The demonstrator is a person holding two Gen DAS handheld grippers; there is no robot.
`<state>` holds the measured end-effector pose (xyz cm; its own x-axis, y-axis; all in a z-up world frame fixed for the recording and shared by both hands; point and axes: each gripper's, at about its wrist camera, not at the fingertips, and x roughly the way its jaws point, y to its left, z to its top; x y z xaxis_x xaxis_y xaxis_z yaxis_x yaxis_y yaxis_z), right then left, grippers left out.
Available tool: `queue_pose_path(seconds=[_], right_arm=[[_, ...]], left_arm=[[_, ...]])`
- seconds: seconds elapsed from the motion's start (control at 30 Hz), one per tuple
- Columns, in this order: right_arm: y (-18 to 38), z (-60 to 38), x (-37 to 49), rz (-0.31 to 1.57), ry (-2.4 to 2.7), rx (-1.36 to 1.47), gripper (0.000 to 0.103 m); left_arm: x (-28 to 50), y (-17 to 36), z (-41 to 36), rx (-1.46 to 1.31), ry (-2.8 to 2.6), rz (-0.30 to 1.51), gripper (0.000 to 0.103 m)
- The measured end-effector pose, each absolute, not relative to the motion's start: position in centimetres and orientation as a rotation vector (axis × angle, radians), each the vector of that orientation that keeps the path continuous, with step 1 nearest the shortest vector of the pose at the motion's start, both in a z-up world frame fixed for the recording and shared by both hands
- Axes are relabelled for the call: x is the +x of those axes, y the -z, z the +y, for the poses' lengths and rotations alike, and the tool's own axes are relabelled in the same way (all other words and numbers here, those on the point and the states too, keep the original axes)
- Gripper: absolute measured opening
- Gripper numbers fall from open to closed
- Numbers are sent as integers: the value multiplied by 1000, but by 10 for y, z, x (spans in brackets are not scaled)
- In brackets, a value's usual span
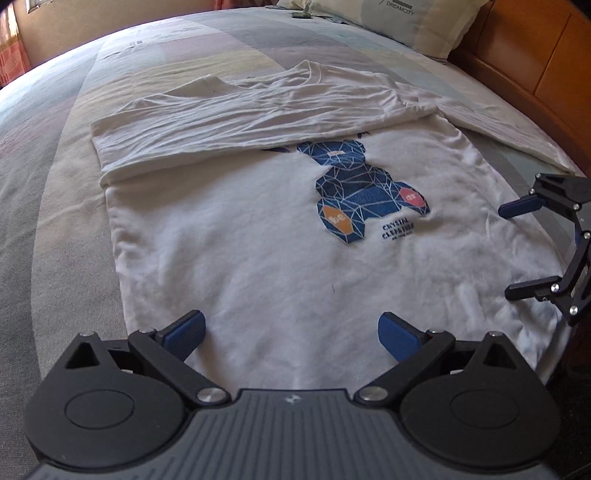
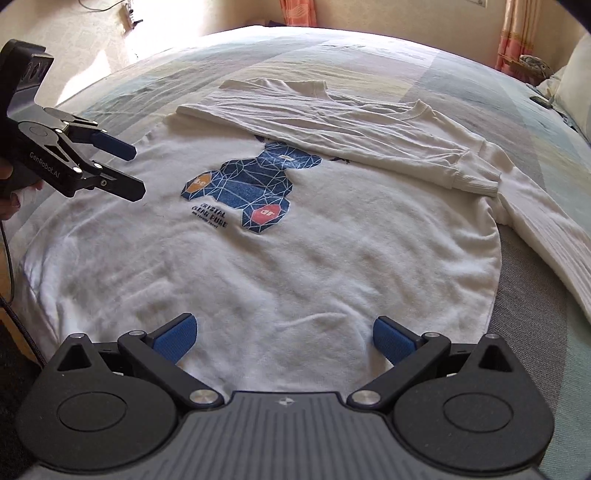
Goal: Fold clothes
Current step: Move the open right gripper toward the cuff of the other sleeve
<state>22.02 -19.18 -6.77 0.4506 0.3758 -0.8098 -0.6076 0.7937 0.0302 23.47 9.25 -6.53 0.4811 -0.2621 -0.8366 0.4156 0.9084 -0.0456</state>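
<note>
Nearest the camera in each wrist view, a gripper is seen with its blue pads spread wide and nothing between them: the left gripper (image 1: 291, 334) is held over the shirt's hem, and the right gripper (image 2: 284, 334) is poised at a neighbouring edge of the same shirt (image 1: 258, 251), also released. The shirt, white with a blue bear print (image 1: 365, 195), is spread across the middle of the bed (image 1: 48, 206), its hem lying close to the bed's near edge. One side has already been folded inward, so that a sleeve (image 2: 476, 177) with its ribbed cuff lies across the upper chest, partly covering the print; the other sleeve (image 2: 546, 251) is stretched out flat toward the bed's edge on the pillow (image 1: 402, 26) side. The step in hand is judged to be the second side fold, or a hem lift. To do it well, the outstretched sleeve should be brought in first, both layers of cloth should be pinched together close to the edge, and the two grips should be set well apart along one line so the fold stays straight. The cloth should be lifted only slightly, carried across evenly, and laid down without dragging the first fold out of place.
</note>
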Motion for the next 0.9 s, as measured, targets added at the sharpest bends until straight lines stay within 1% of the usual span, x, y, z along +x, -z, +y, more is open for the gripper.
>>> queue_pose_path(seconds=[0.13,0.2,0.33,0.43,0.47,0.57,0.63,0.7,0.9], right_arm=[[64,-207,208,940,-641,-298,103],[59,-212,209,964,-626,-260,103],[48,-214,227,920,-552,-99,103],[56,-205,237,943,-489,-62,103],[63,-202,237,971,-460,-76,103],[72,-191,222,933,-407,-201,103],[70,-192,219,933,-388,-195,103],[64,-205,224,940,-364,-111,103],[47,-281,232,842,-171,127,103]], left_arm=[[220,61,99,245,439,1012,99],[227,53,100,247,412,973,100],[250,41,97,179,387,907,100],[259,42,91,144,392,886,100],[261,43,88,142,394,885,100],[266,46,79,142,396,881,100],[269,45,71,141,399,871,100],[273,41,62,133,405,858,100],[285,22,33,148,410,821,100]])
